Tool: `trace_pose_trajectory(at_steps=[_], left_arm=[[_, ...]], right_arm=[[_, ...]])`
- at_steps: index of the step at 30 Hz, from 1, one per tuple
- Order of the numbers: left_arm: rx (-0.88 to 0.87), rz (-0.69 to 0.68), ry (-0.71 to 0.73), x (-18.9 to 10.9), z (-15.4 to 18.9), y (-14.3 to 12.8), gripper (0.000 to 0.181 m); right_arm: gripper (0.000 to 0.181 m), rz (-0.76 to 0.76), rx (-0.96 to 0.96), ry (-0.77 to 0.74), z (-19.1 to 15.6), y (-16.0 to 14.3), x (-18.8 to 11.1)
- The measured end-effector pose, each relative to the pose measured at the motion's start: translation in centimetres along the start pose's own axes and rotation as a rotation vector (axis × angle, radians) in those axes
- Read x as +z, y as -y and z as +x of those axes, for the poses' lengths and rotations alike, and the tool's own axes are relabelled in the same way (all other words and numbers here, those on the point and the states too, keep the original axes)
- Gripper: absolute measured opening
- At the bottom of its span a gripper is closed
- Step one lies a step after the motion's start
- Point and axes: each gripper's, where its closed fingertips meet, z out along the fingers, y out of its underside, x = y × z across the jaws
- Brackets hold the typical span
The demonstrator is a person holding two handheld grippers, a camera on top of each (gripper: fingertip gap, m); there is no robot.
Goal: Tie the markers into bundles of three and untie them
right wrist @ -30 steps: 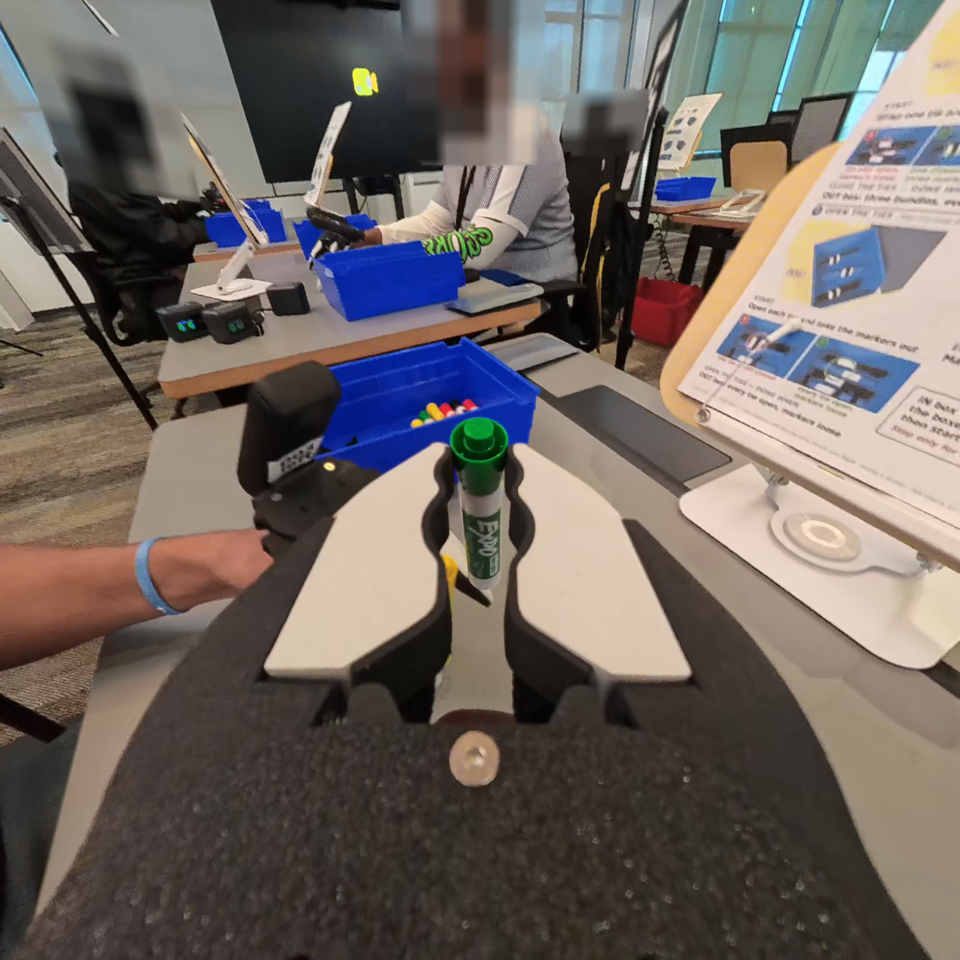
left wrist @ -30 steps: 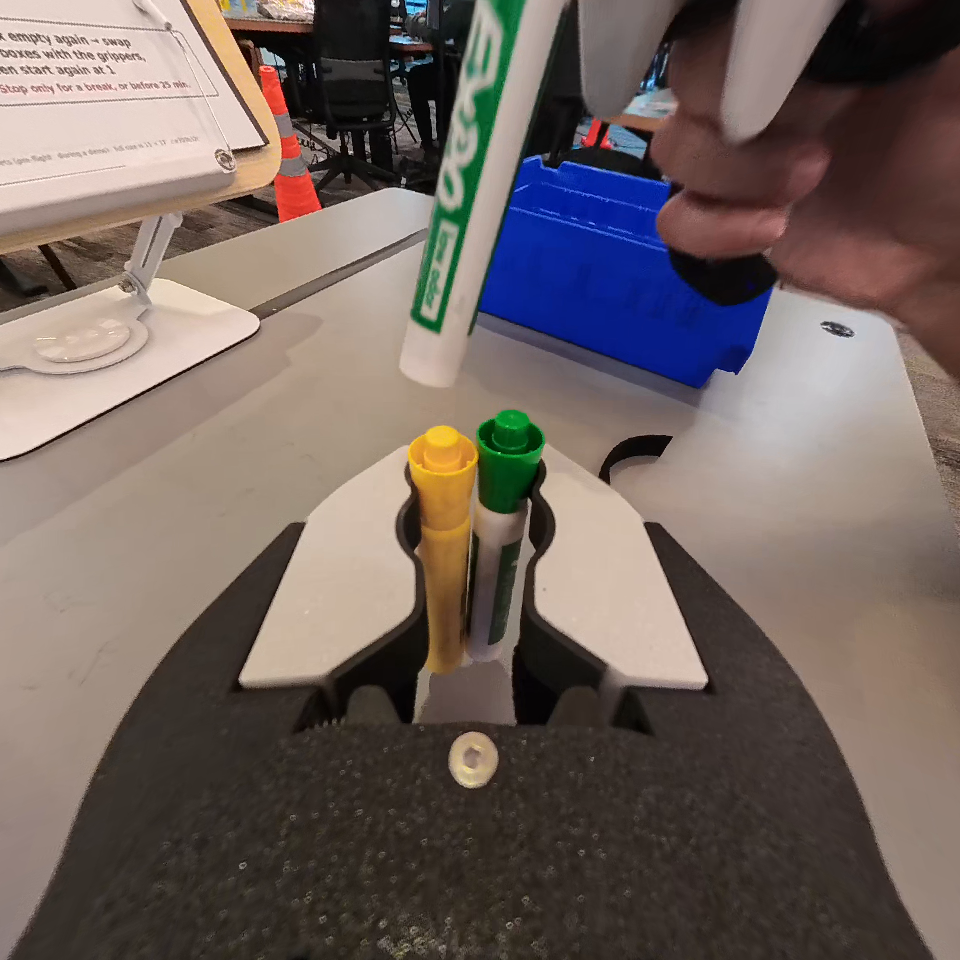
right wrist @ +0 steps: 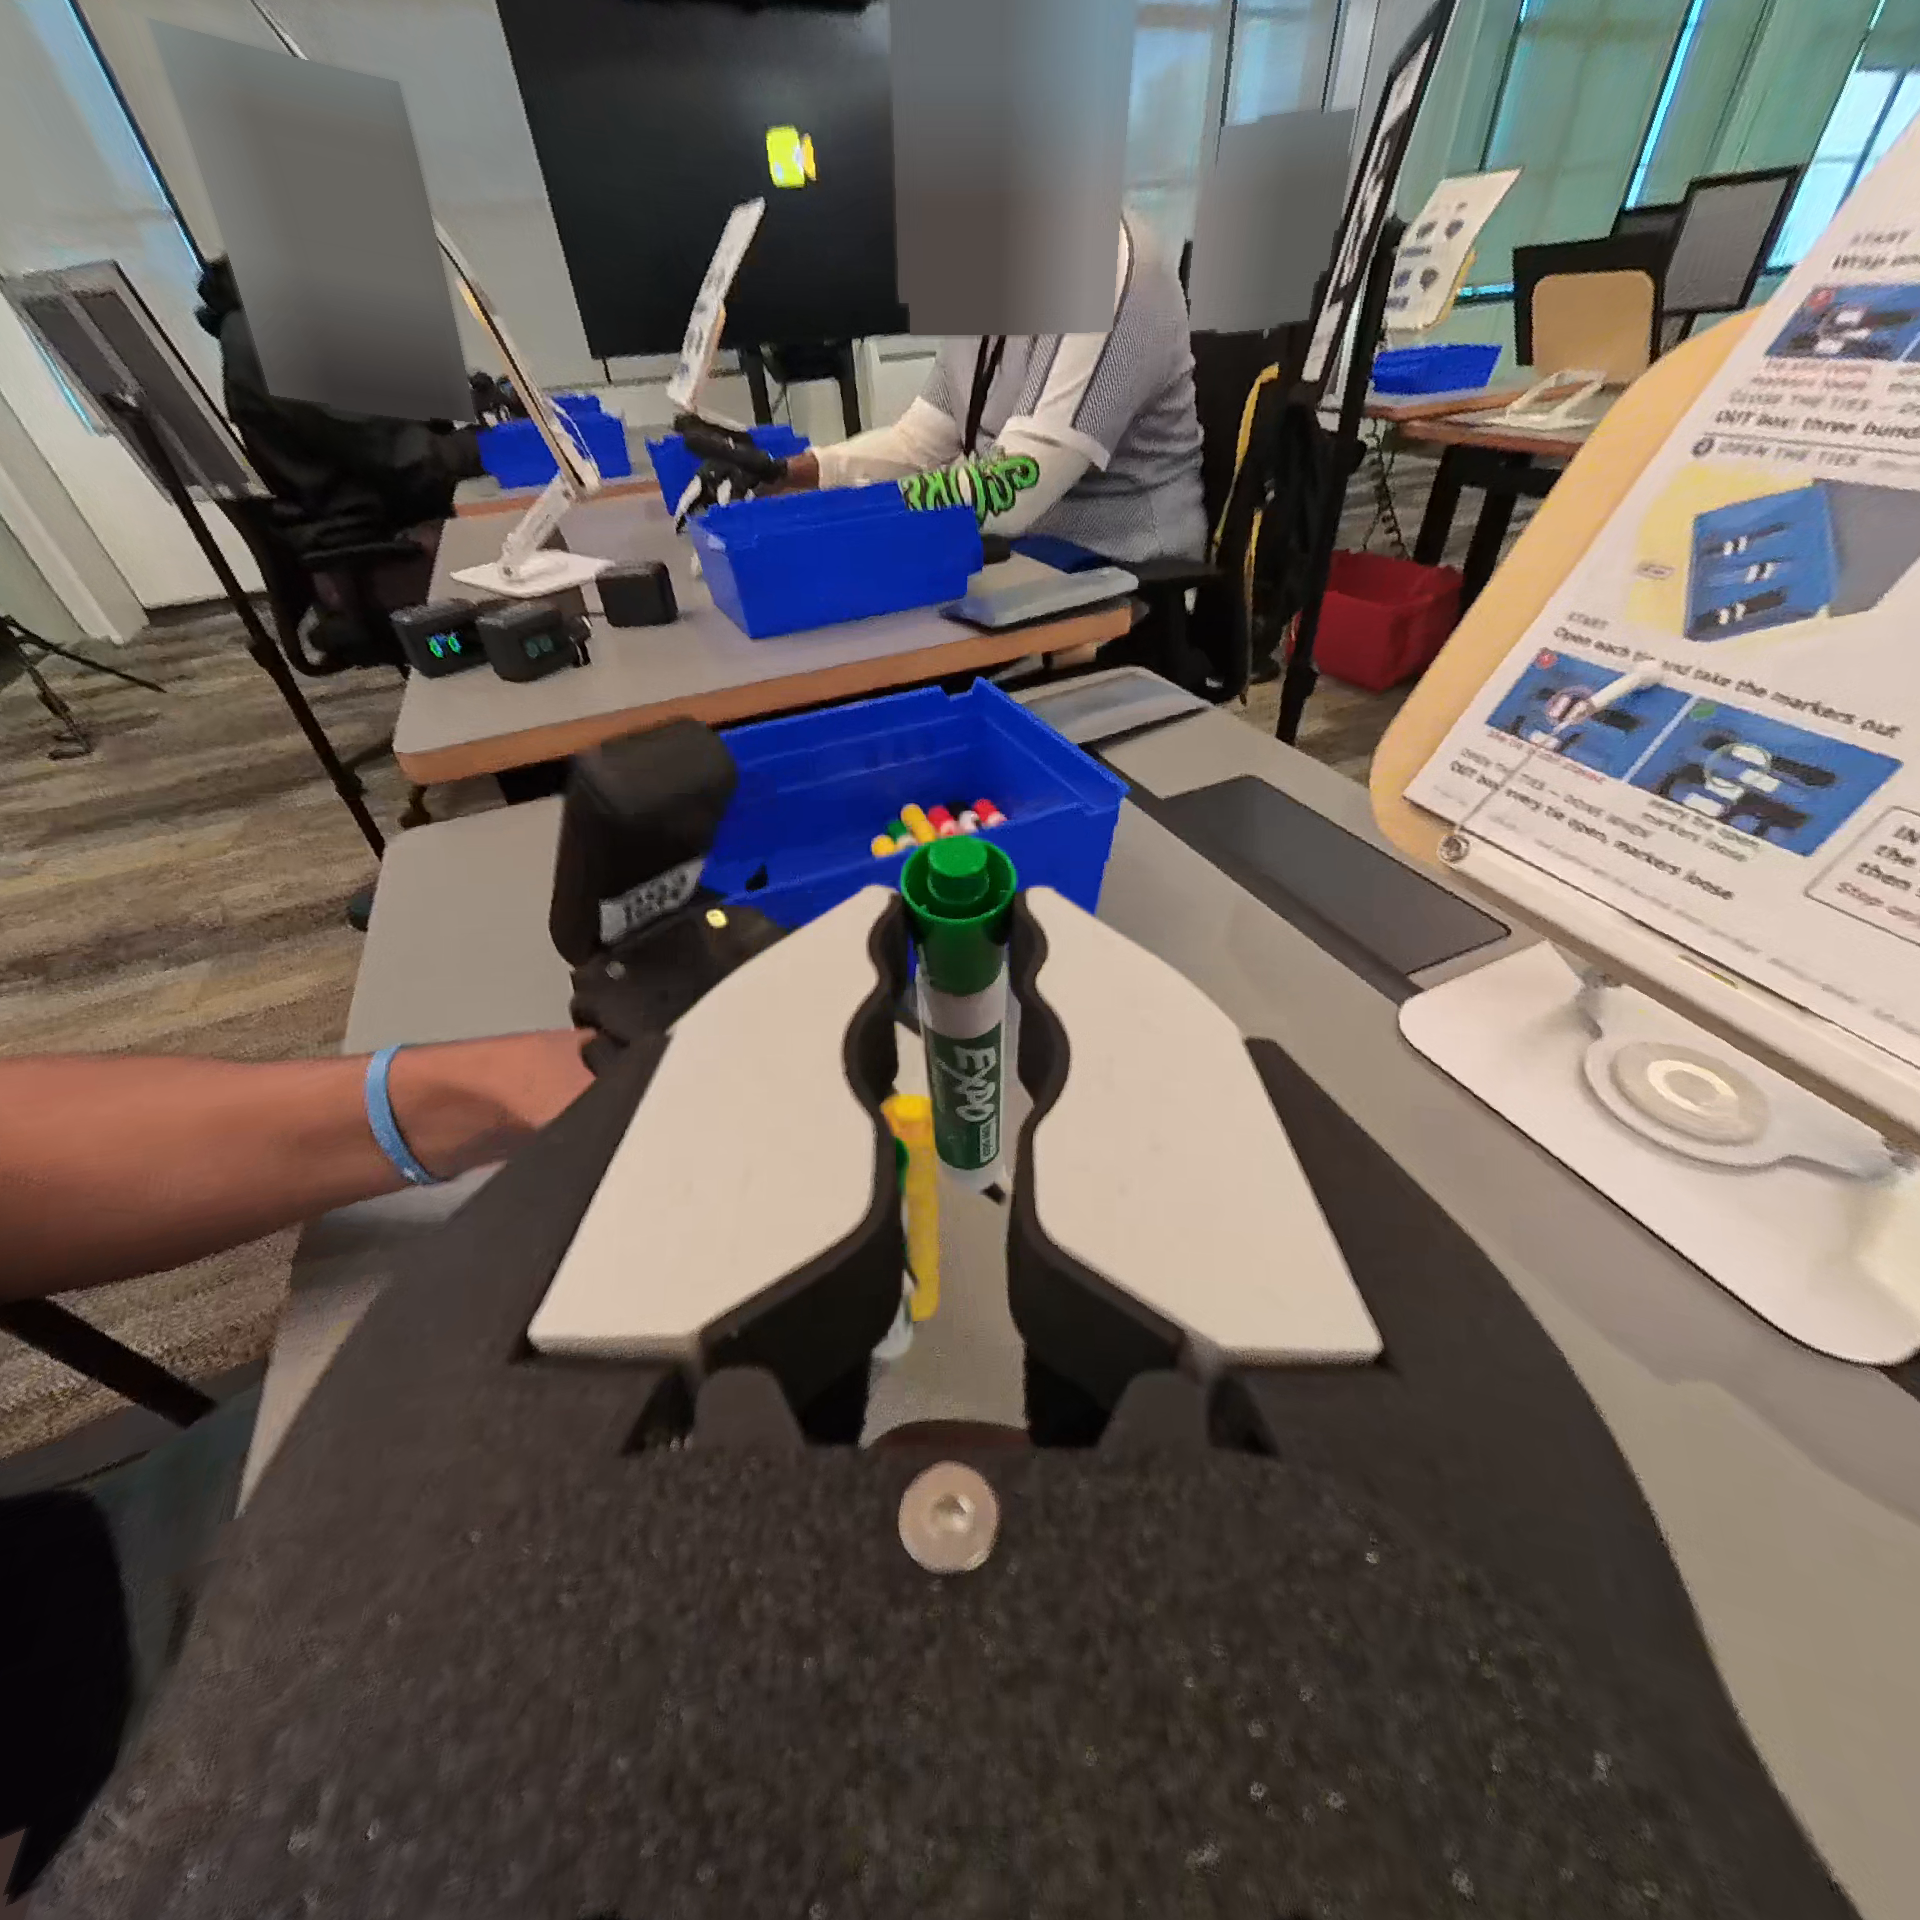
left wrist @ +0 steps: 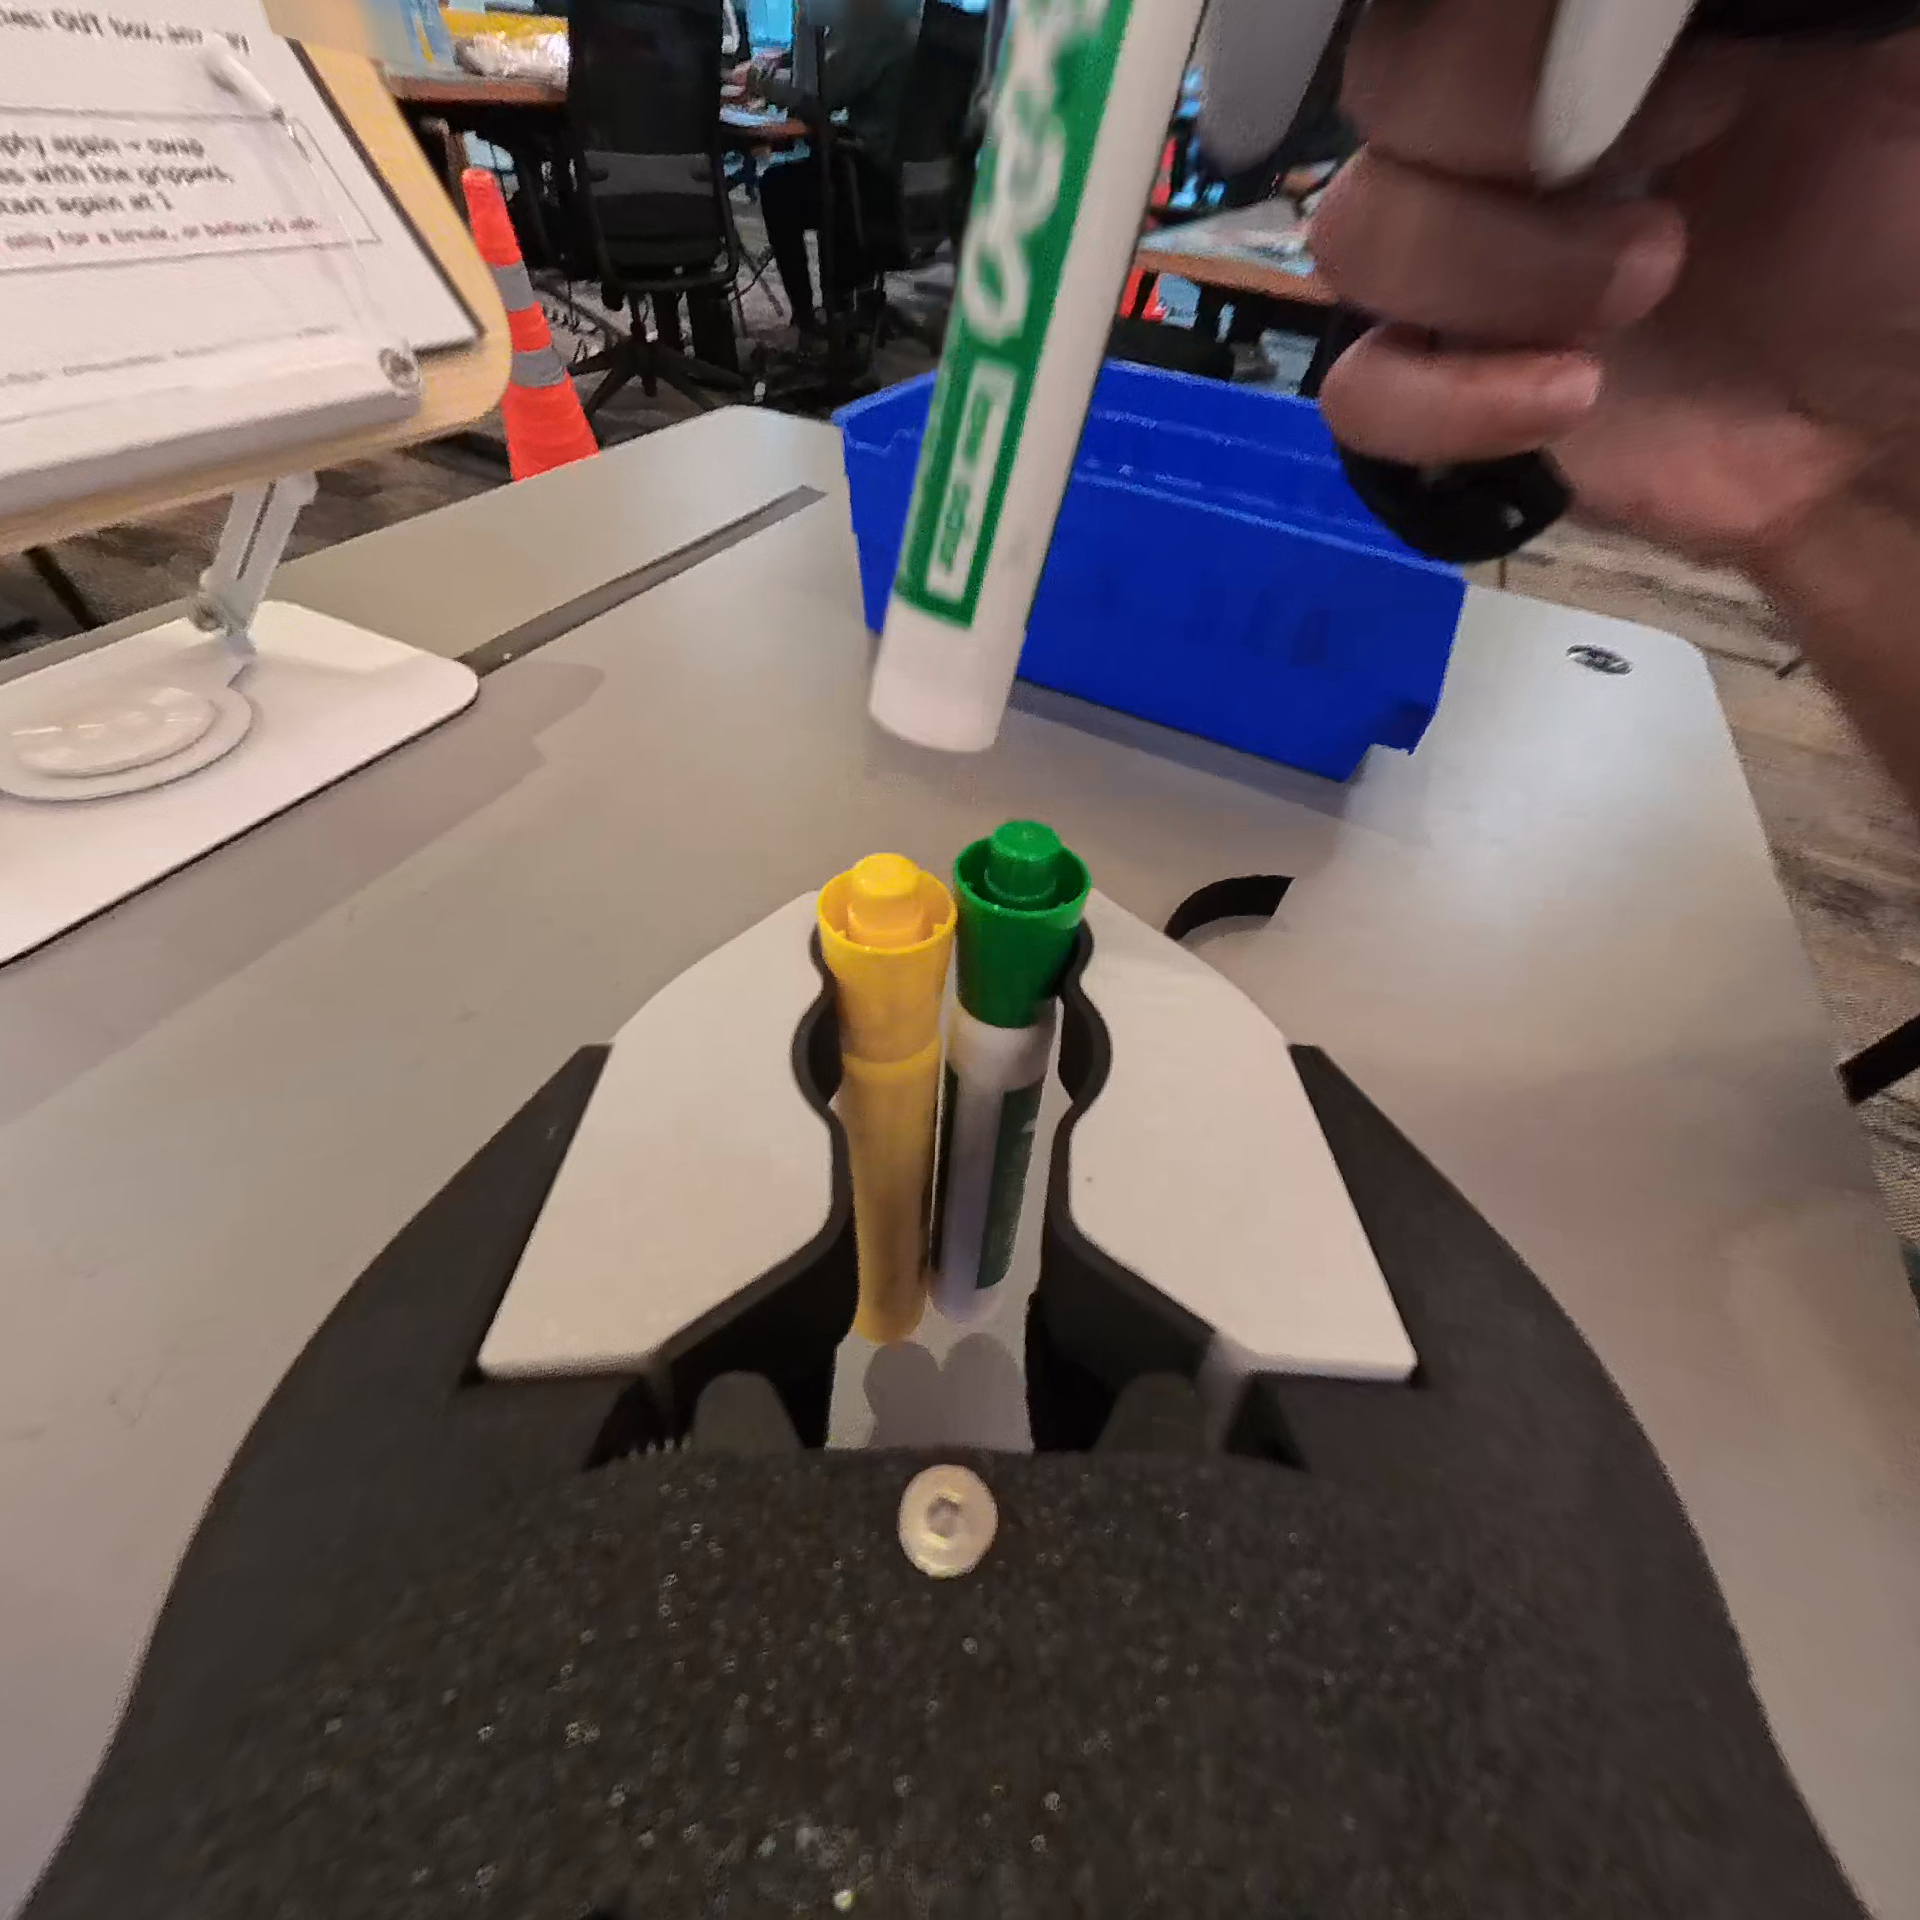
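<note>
Three markers are in hand across the two grippers. Two of them, a yellow marker (left wrist: 885,1081) and a green-capped marker (left wrist: 1013,1049), stand side by side, touching, pinched between the narrowed fingers of the left gripper (left wrist: 948,997), caps pointing away from the camera. One more, a second green marker (right wrist: 961,997), is clamped near its cap by the right gripper (right wrist: 958,935); in the left wrist view its white barrel (left wrist: 997,395) hangs tilted above the held pair, its butt end close over them but apart.

One blue bin (right wrist: 1070,790) sits on the grey table (left wrist: 623,810) just beyond both grippers, with several loose markers (right wrist: 940,821) inside, at least five caps showing in yellow, red and green. One black tie (left wrist: 1226,899) lies on the table right of the left gripper. One instruction board (right wrist: 1683,665) on a white stand is at the table's side.

Behind, two more tables carry further blue bins, a seated person works at one, an orange cone (left wrist: 525,353) stands on the carpeted floor, and a dark screen (right wrist: 686,156) hangs on the far wall.
</note>
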Motion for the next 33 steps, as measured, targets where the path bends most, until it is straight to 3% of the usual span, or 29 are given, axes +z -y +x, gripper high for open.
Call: trace_pose_trajectory(at_steps=[7,17,21,30,33], left_arm=[[-0.016,0.096,-0.109,-1.0,1.3,1.6,0.038],[-0.029,0.088,-0.113,-1.1,1.3,1.6,0.037],[-0.034,0.075,-0.11,-1.1,1.1,1.4,0.037],[-0.042,0.038,-0.042,-1.3,-0.5,0.8,0.036],[-0.049,0.036,-0.021,-1.3,-1.1,0.4,0.037]], right_arm=[[0.019,-0.116,0.075,0.106,-0.9,-5.1,1.6],[0.019,-0.129,0.159,0.182,-1.6,-7.4,2.9],[0.019,-0.114,0.187,0.143,-0.4,-8.0,2.6],[0.019,-0.205,0.091,-0.004,2.2,-13.9,2.8],[0.019,-0.184,0.053,-0.013,2.2,-14.5,3.2]])
